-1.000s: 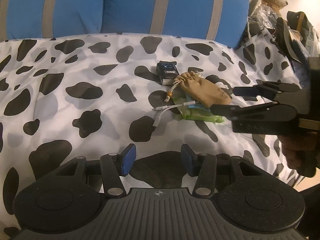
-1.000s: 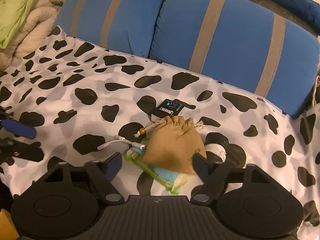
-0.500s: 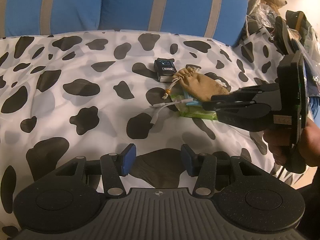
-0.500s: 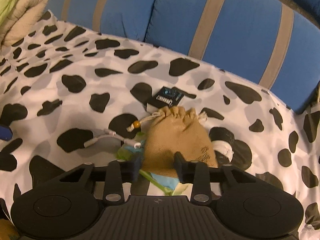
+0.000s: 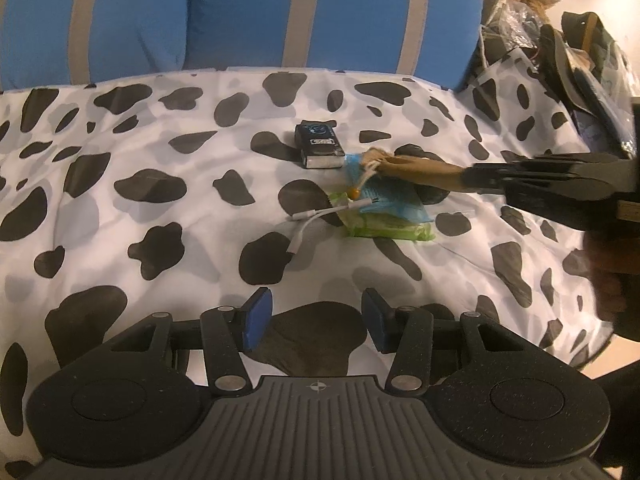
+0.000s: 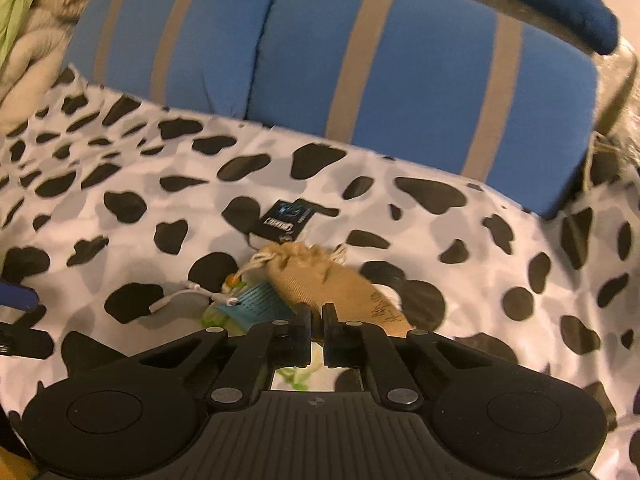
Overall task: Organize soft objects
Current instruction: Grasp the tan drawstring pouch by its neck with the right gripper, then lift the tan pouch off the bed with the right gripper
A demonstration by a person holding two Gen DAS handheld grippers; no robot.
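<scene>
**Ana:** Near the middle of the bed [image 5: 120,216], the right hand-held gripper [image 6: 316,322] has its jaws nearly together on the bottom end of the pouch [image 6: 320,280]. From the left wrist view the pouch looks raised and stretched out flat, neck pointing to nine o'clock.

**Ben:** And the left hand-held gripper [image 5: 316,322]?

**Ana:** Wide, holding nothing, hovering above the sheet at six o'clock of the pile, well apart from it.

**Ben:** What sits under the pouch?

**Ana:** A blue packet [image 5: 384,200] on a green packet [image 5: 384,230], with a white cable [image 5: 316,220] at their nine o'clock edge. A black box [image 5: 320,150] lies just beside them at eleven o'clock.

**Ben:** So how should the lift go?

**Ana:** Straight up and slowly, I'd say. The drawstring [image 5: 362,180] with its orange bead [image 5: 353,191] hangs down onto the blue packet right by the cable, so it may drag either one. Only the pouch's end is pinched, and cloth that soft could slip out.

**Ben:** Could the free one help?

**Ana:** It could press on the packets, or take the pouch's neck once it clears them.
</scene>
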